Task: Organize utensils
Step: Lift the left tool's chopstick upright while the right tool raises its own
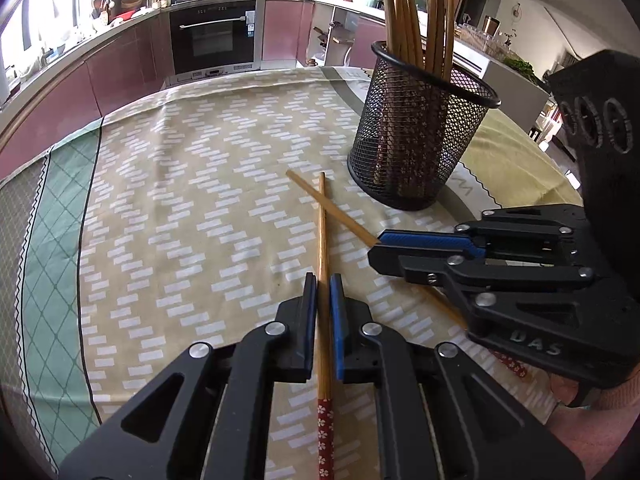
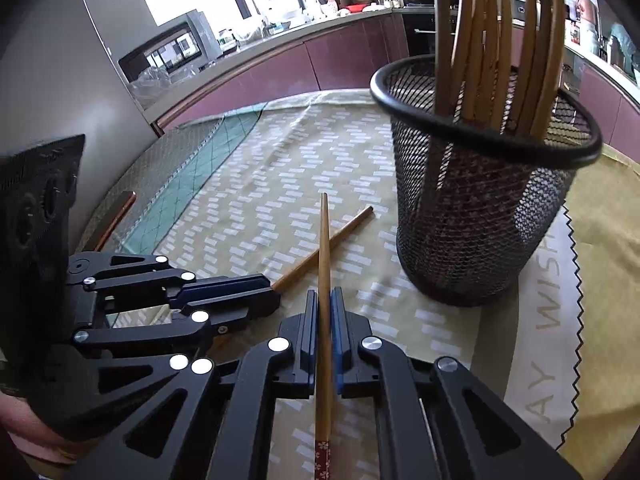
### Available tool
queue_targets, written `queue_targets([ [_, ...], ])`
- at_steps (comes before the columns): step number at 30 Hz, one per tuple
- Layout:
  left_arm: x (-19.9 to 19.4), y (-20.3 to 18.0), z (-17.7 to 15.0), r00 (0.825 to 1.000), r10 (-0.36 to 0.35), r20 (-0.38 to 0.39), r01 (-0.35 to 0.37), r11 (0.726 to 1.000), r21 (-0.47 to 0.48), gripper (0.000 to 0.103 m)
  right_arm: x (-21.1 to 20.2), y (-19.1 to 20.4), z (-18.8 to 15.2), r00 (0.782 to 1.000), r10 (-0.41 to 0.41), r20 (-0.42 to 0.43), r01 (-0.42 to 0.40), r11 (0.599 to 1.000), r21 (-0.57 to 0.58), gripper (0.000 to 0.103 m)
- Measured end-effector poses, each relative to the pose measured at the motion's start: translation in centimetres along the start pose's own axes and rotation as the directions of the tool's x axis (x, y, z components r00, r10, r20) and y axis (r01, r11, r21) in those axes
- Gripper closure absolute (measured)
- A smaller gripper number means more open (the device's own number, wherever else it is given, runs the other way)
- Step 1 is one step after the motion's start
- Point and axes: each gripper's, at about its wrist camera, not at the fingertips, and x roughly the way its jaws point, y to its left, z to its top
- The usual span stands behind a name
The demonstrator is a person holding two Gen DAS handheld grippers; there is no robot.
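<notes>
Two hand-held grippers work a kitchen table, each pinching one chopstick. The left gripper (image 1: 323,280) has its blue pads pressed onto a bamboo chopstick (image 1: 322,232) that runs straight ahead of its tips, the red flowered end (image 1: 326,436) trailing back under the linkage. To its right, the right gripper (image 1: 378,244) clamps a second chopstick (image 1: 332,212) whose thin end reaches out ahead and to the left, crossing the first stick just beyond the left gripper's tips.

From the right gripper's own cam the same cross shows mirrored: its stick (image 2: 325,248) points straight ahead btwn closed jaws, while the left gripper (image 2: 276,290) sits just to its left w/ the other stick (image 2: 332,240) angling off ahead and right. Which stick lies on top at the crossing is hard to call; both appear to rest on or just above the patterned tablecloth (image 1: 192,184).

Ahead and to the right of both grippers stands a black mesh holder (image 1: 416,136), upright, near the sticks' tips but apart from them, already packed w/ a bundle of chopsticks (image 1: 412,8) standing tips up. Purple kitchen cabinets (image 1: 120,68) and an oven (image 1: 212,36) line the wall beyond the table.
</notes>
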Motion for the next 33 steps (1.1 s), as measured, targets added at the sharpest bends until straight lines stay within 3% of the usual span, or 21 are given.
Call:
queue_targets([
  [11,-1.3,-0.1,0.6,0.999,0.001,0.039,-0.001,1.0,-0.009,0.095,-3.8,0.0,-0.1,0.995,0.039,0.093,-0.039,0.999,-0.002,0.097],
  [33,-6.2,0.0,1.5,0.983,-0.113,0.148,0.119,0.992,-0.036,0.095,-8.5,-0.6,0.4,0.972,0.073,0.224,-0.077,0.997,0.009,0.097],
])
